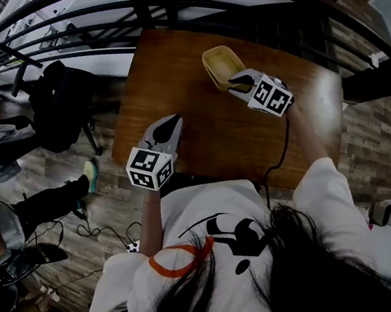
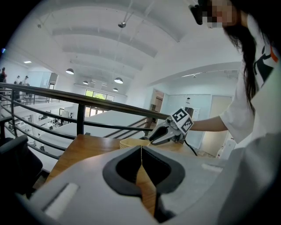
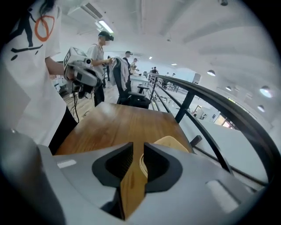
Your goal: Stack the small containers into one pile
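Note:
A pile of small tan containers (image 1: 221, 64) stands near the far edge of the wooden table (image 1: 201, 140). My right gripper (image 1: 241, 81) reaches over its near rim. In the right gripper view the jaws (image 3: 138, 147) stand a narrow gap apart. The containers' rim (image 3: 173, 143) shows in that gap, with bare wood beside it. My left gripper (image 1: 168, 127) hovers over the table's near left part, shut and empty. In the left gripper view its jaws (image 2: 141, 148) meet in a thin line, and beyond them are the containers (image 2: 131, 142) and the right gripper (image 2: 163, 134).
A dark metal railing (image 1: 162, 0) runs just past the table's far edge. A black chair with dark clothing (image 1: 58, 105) stands to the left of the table. A cable (image 1: 280, 152) trails from the right gripper across the table. Other people stand far off (image 3: 101, 48).

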